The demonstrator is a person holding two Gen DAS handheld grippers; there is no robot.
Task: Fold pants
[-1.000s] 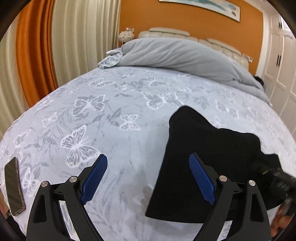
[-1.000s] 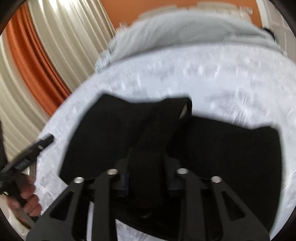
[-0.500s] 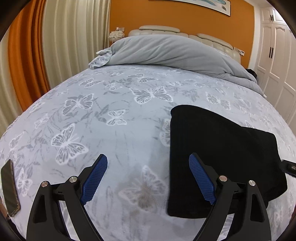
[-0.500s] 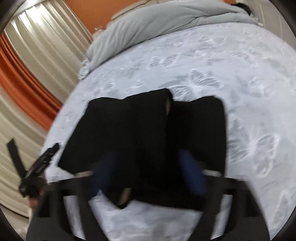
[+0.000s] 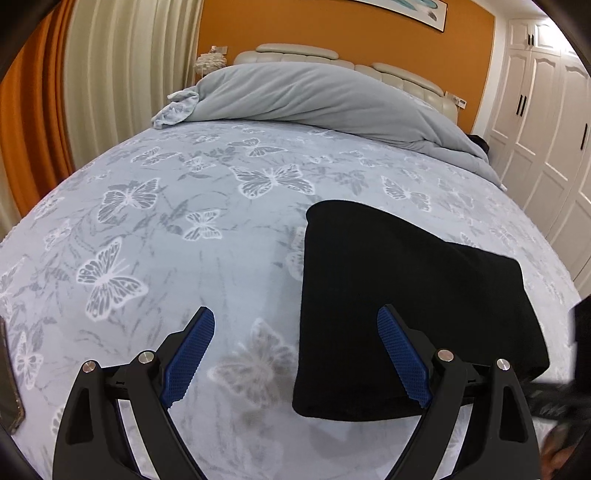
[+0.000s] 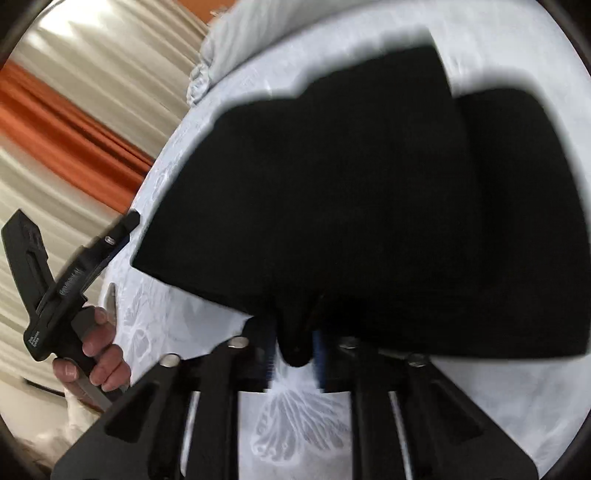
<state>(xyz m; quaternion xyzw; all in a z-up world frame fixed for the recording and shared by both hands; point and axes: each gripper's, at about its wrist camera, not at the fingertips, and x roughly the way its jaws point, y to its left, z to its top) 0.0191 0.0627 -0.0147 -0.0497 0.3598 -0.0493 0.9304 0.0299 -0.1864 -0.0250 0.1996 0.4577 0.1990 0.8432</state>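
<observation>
Black pants (image 5: 402, 302) folded into a thick, soft-edged bundle on a pale blue bedspread (image 5: 192, 236) printed with white butterflies, lying toward the bedspread's right side, well short of the grey duvet (image 5: 317, 99) heaped at its far end. Fabric matte and dark, few creases readable; upper layer stepped over a lower one along the right.

From the left wrist camera: left gripper (image 5: 295, 354) held wide open above the bedspread, blue ribbed pads (image 5: 192, 354) far apart, nothing between them, the right-hand pad hanging over the near edge of the pants. Cream padded headboard (image 5: 343, 62), orange wall (image 5: 332, 29), white wardrobe doors (image 5: 546, 122) and orange-and-cream curtains (image 5: 74, 96) beyond the bedspread; a dark phone (image 5: 9, 376) at the bedspread's left edge.

From the right wrist camera, blurred: right gripper (image 6: 295, 354) closed tight, fingers pinching a small bunched fold at the near hem of the pants, the rest of the bundle spreading across the bedspread ahead. Visible only here: a hand (image 6: 96, 354) wrapped round the handle of the other gripper, just off the bedspread's left edge, in front of the curtains.

Right fingers and the pinched fold covering the near hem; dark fabric hiding much of the bedspread in that view.
</observation>
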